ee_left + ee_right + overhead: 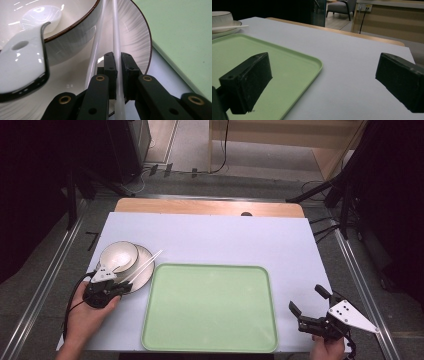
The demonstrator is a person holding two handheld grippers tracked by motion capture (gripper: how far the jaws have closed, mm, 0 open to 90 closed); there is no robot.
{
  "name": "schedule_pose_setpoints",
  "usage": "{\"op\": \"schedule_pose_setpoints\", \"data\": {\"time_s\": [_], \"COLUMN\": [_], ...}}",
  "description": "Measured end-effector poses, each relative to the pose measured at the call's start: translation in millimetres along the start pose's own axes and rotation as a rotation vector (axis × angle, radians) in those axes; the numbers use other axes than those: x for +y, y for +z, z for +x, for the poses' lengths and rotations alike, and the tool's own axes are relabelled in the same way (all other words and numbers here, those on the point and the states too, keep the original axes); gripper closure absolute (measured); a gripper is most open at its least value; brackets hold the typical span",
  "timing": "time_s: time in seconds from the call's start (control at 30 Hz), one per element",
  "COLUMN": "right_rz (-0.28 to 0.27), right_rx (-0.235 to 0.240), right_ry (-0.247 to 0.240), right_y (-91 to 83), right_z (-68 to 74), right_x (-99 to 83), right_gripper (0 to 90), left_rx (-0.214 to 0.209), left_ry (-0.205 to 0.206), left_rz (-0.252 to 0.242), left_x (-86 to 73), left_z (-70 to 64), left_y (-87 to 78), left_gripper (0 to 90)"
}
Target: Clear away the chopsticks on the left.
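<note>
The left gripper [119, 75] is pinching one white chopstick [116, 37] between its two jaws, close to the lower end of the stick. The second chopstick [96, 47] is lying free just beside it, on the plate [138, 37]. The plate is sitting near the left edge of the white tabletop [225, 237], with a bowl [118, 256] on it and a white spoon [22, 60] leaning in the bowl. I think the grip is low so that the stick can be lifted off the rim. The green tray [210, 307] is lying empty at the middle of the front edge, maybe as the place for the things. The right gripper [311, 312] is waiting near the front right corner, its jaws wide apart and holding nothing
</note>
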State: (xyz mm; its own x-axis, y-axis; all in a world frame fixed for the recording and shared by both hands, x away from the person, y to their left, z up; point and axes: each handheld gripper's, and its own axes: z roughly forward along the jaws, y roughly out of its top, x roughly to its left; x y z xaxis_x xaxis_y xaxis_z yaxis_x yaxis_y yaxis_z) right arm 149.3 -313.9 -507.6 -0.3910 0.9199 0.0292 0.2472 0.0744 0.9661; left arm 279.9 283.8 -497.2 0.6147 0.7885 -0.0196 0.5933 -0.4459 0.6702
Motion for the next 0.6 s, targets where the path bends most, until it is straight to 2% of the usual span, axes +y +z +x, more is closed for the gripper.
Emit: {"op": "schedule_pose_setpoints", "data": {"time_s": [0.3,0.47,0.53,0.6], "right_rz": [0.0,-0.001,-0.002,-0.002], "right_rx": [0.0,0.001,0.001,0.003], "right_ry": [-0.005,0.001,0.002,0.002], "right_y": [-0.5,-0.8,-0.7,-0.4], "right_z": [-0.5,-1.5,-1.5,-1.3], "right_x": [0.0,-0.4,-0.3,-0.3], "right_gripper": [0.5,0.5,0.5,0.5], "left_rx": [-0.008,-0.019,-0.038,-0.061], "left_ry": [-0.005,-0.001,-0.008,-0.035], "left_rz": [-0.031,-0.051,-0.063,-0.069], "left_x": [5.9,9.8,10.5,10.9], "left_z": [-9.3,-21.1,-25.1,-29.5], "left_y": [-12.3,-16.6,-16.3,-15.8], "left_gripper": [84.7,84.6,84.6,84.6]}}
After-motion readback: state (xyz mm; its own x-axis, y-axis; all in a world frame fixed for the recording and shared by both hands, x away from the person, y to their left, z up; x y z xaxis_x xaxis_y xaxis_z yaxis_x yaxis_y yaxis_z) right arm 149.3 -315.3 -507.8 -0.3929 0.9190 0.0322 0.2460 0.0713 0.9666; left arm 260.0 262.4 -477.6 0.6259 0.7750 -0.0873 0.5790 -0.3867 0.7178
